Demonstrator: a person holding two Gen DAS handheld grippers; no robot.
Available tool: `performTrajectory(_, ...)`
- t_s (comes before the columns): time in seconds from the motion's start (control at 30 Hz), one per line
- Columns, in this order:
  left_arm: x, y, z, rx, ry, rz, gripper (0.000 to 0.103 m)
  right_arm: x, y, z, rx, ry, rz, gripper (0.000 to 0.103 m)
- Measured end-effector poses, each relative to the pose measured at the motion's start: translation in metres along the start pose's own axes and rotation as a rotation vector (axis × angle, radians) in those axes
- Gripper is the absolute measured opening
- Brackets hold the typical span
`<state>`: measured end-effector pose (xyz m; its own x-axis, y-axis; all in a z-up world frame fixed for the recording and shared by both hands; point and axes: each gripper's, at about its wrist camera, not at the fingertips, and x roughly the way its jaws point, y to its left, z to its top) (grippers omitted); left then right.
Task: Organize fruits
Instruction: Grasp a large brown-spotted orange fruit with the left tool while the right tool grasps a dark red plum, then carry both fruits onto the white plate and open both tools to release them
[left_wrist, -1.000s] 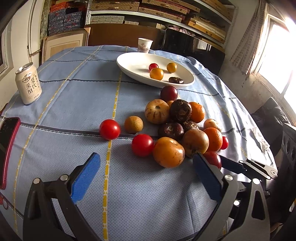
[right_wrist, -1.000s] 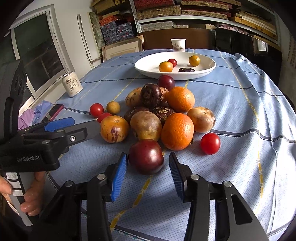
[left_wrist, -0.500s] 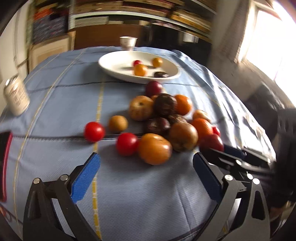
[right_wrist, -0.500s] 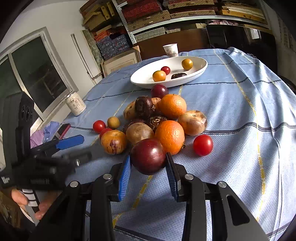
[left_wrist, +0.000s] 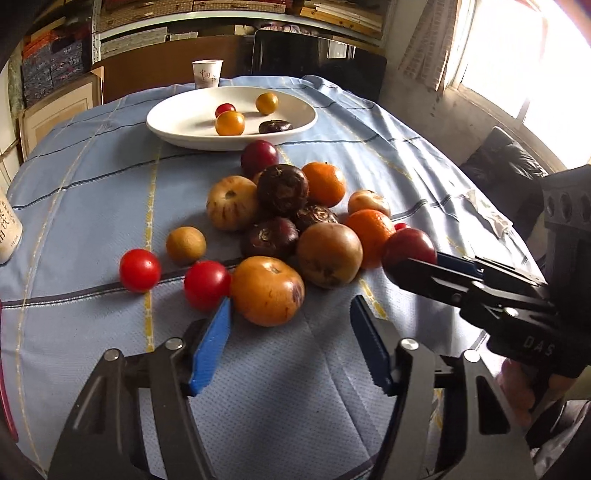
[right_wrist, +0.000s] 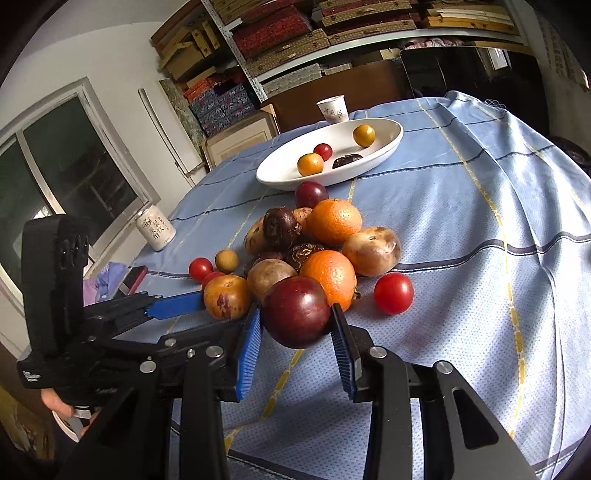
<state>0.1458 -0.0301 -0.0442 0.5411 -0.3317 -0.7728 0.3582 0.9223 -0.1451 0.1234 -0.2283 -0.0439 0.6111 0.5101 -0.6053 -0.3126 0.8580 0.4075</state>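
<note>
Shelves of stacked boxes are seen behind a table covered with a blue striped cloth. Taking the fruit pile as landmark: to its left, a drink can is stood near the cloth's edge. At its near left edge, the left gripper is held with its jaws closing around an orange-brown fruit, the pads not yet pressed on it. Beyond the pile, a white oval dish with four small fruits is set, a paper cup behind it. At the pile's near right, a dark red plum is clamped between the right gripper's blue pads.
</note>
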Motion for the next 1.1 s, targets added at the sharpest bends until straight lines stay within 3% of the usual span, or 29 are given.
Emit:
performTrajectory(0.4, 0.016, 0.009, 0.012, -0.013, 0.053, 0.029, 0.051, 0.001, 0.0, 0.0, 0.001, 0.002, 0.011, 0.038)
performTrajectory(0.6, 0.025, 0.008, 0.017, 0.0, 0.079, 0.059, 0.049, 0.001, 0.0, 0.0, 0.001, 0.004, 0.013, 0.038)
performTrajectory(0.7, 0.024, 0.014, 0.017, -0.029, 0.074, 0.043, 0.044, 0.001, 0.0, 0.0, 0.001, 0.004, 0.012, 0.038)
performTrajectory(1.1, 0.016, 0.024, 0.013, -0.09, 0.04, 0.004, 0.043, 0.002, 0.0, 0.0, -0.003, 0.005, 0.006, 0.038)
